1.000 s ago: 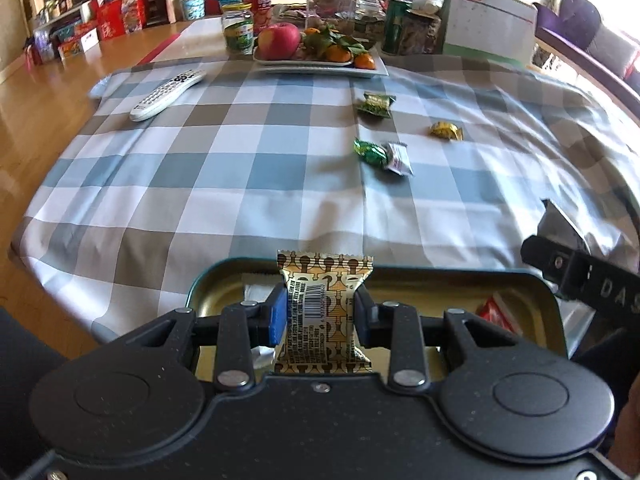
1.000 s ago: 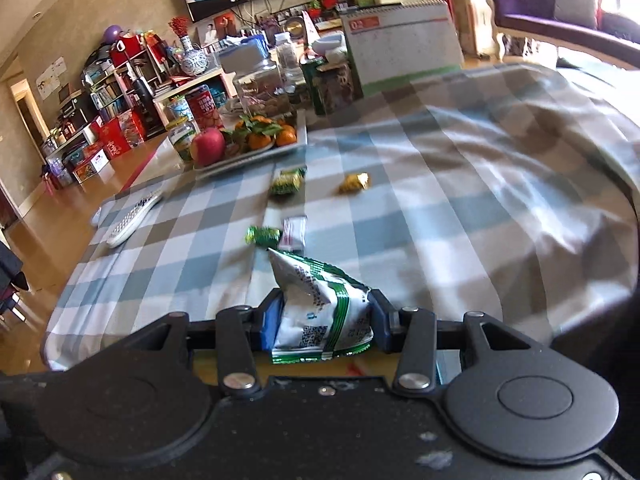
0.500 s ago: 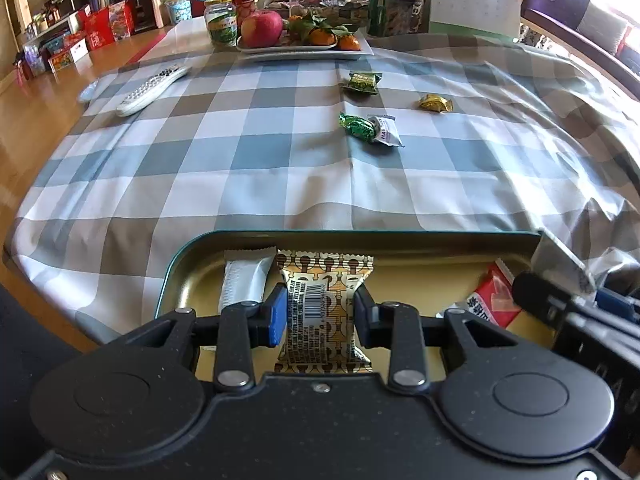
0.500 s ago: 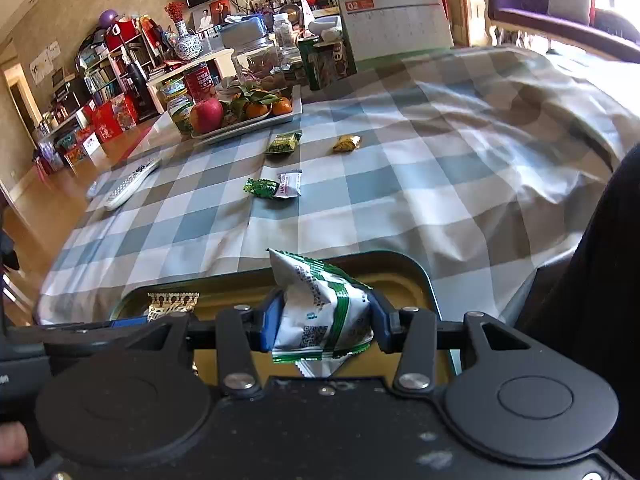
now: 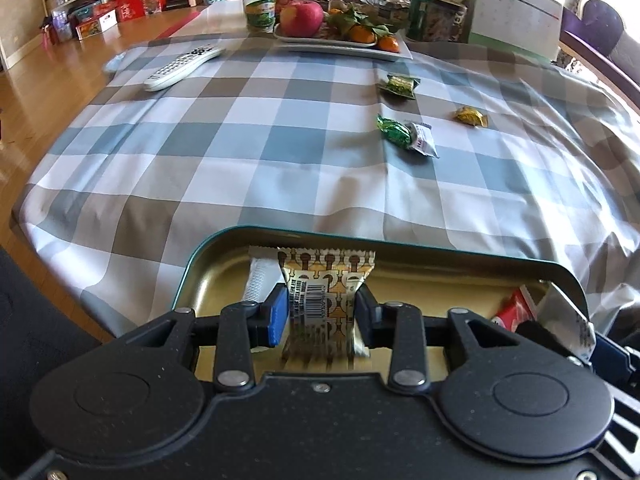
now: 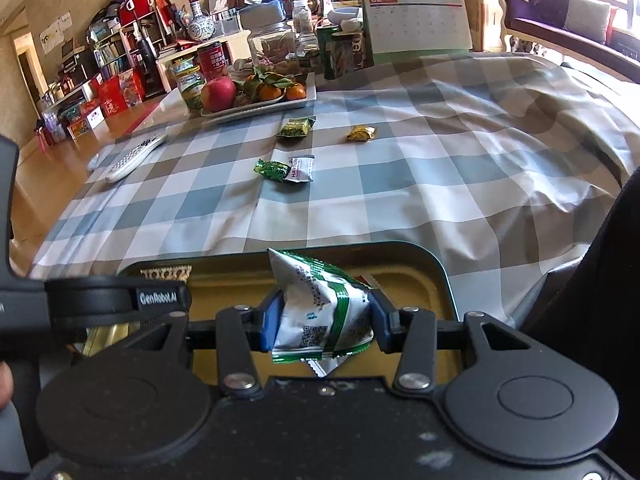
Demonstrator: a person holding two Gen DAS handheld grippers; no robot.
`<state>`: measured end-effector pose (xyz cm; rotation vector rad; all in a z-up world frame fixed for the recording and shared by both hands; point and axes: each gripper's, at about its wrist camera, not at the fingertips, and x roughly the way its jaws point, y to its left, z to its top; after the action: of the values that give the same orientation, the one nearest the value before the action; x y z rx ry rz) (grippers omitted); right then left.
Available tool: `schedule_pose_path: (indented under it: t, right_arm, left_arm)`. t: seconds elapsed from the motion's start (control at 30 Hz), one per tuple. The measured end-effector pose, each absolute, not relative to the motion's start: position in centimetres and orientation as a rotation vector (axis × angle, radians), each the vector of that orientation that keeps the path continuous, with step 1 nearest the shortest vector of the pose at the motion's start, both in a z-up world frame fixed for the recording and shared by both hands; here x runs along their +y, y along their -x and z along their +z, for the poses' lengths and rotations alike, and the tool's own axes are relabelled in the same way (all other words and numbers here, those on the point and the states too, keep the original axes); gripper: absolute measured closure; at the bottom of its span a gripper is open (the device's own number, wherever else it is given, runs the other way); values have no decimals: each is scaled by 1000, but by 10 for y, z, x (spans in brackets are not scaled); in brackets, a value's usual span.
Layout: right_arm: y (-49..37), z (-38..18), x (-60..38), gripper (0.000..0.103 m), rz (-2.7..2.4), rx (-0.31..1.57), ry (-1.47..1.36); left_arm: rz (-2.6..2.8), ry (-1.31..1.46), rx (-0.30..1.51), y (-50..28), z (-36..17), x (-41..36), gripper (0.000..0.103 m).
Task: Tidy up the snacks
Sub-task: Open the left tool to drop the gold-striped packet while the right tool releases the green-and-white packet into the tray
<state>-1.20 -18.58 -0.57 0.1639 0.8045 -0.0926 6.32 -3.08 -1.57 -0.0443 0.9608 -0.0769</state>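
Grippers hover inside the tin's rim [image 5: 280,233]: left gripper [image 5: 321,316] pinches a brown packet [image 5: 324,288], right gripper [image 6: 323,322] a green packet [image 6: 320,304].

Left gripper [image 5: 321,314]: jaws clamped on gold-patterned packet [image 5: 326,296]. Right gripper [image 6: 321,319]: jaws clamped on green-white packet [image 6: 320,314].

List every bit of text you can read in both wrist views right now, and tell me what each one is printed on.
"GenRobot.AI": on the left gripper arm, seen in the right wrist view.
"02": red header of the desk calendar.
"HAW...": partly readable on the small white candy wrapper.
Barcode digits on the gold snack packet: too small to read.
Print and QR code on the green-and-white snack bag: blurred.
Red can and green jar labels: unreadable.
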Motion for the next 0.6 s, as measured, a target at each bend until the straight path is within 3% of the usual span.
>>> schedule_pose_path:
  t: [0.6]
  right_arm:
    - [12, -7, -180, 52, -59, 809, -150]
  left_arm:
    - [-65, 32, 976, -64, -19, -31, 55]
